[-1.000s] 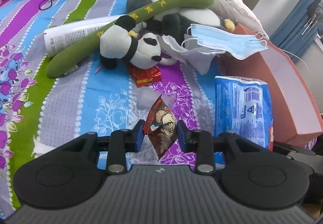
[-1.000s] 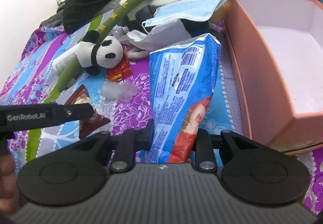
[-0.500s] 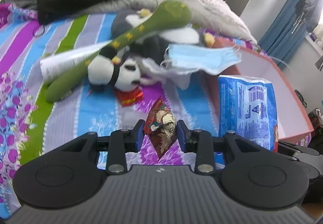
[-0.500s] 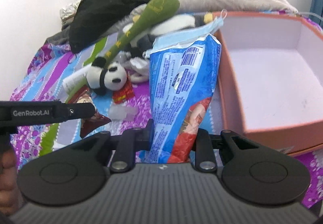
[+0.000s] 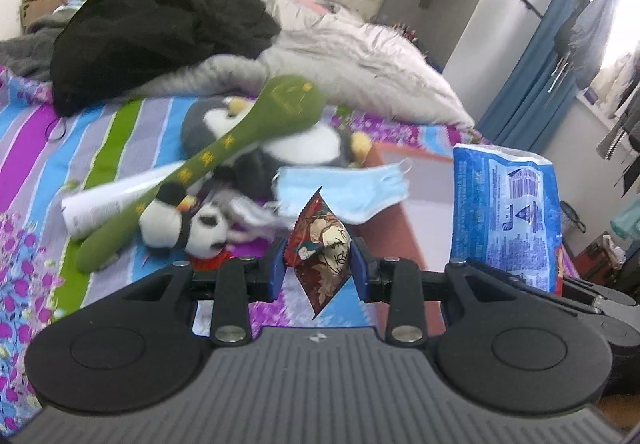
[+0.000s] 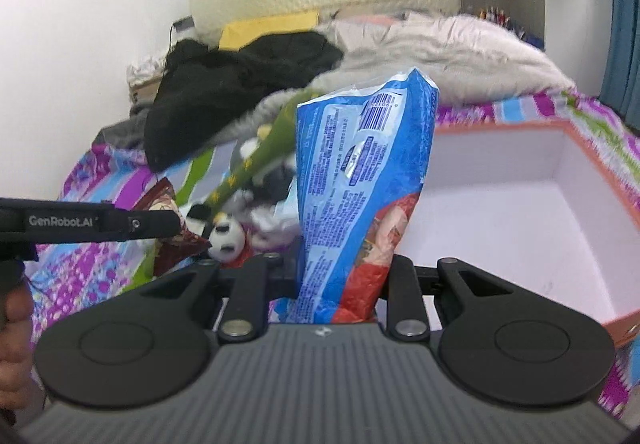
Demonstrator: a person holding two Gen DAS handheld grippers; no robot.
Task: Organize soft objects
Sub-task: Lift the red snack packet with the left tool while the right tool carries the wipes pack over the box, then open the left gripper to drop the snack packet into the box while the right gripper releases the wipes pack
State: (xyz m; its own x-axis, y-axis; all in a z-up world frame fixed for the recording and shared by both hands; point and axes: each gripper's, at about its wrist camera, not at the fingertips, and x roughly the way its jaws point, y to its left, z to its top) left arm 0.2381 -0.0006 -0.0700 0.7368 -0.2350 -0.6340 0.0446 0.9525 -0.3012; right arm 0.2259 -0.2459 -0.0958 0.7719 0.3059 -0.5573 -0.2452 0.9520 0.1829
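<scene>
Both packets have risen off the bed: your left tool [image 5: 318, 268] grips the red packet [image 5: 319, 251], your right tool [image 6: 338, 278] the blue bag [image 6: 360, 179], box [image 6: 520, 199] at 2 o'clock.

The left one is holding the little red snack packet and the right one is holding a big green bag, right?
Not quite. The right gripper holds a blue bag, not green, as the right wrist view shows. The left gripper does hold the little red snack packet.
</scene>
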